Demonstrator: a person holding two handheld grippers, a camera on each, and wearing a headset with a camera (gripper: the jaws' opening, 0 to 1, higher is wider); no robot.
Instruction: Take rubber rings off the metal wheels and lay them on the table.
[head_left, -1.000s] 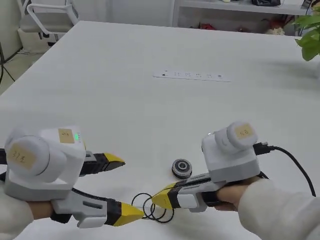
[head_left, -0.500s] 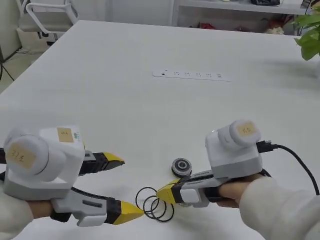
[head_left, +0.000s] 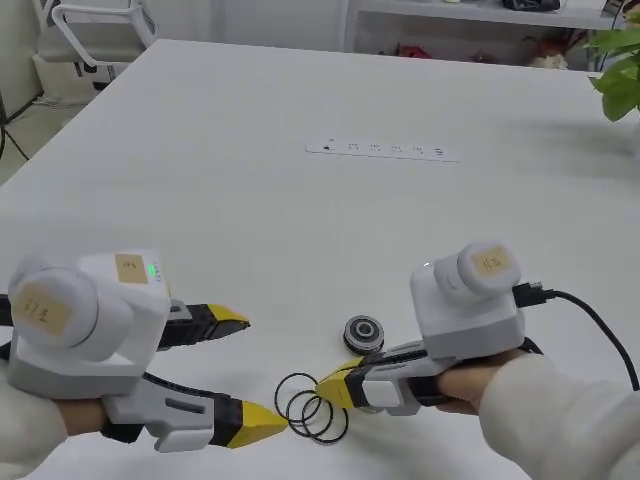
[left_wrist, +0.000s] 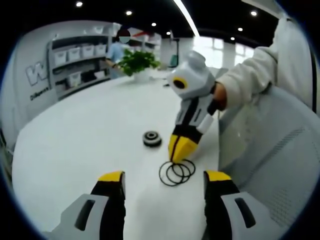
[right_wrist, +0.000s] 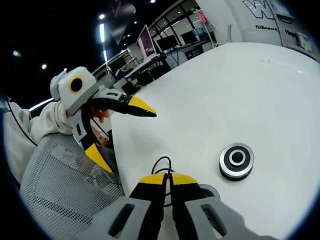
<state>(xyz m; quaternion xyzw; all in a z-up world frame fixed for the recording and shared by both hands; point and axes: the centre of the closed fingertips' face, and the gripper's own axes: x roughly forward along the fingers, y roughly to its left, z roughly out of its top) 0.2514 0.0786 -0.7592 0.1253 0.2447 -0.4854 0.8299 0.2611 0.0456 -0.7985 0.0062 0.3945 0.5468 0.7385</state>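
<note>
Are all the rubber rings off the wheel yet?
Three rubber rings lie together on the table, so those look done. The right tool pinches one of them; the left tool is open. Whether the metal wheel carries another ring, I cannot tell.

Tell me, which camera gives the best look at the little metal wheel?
The right gripper view: the metal wheel lies close and large, with its concentric rings plain to see. The head view shows it small, from above; the left gripper view shows it small and farther off.
</note>
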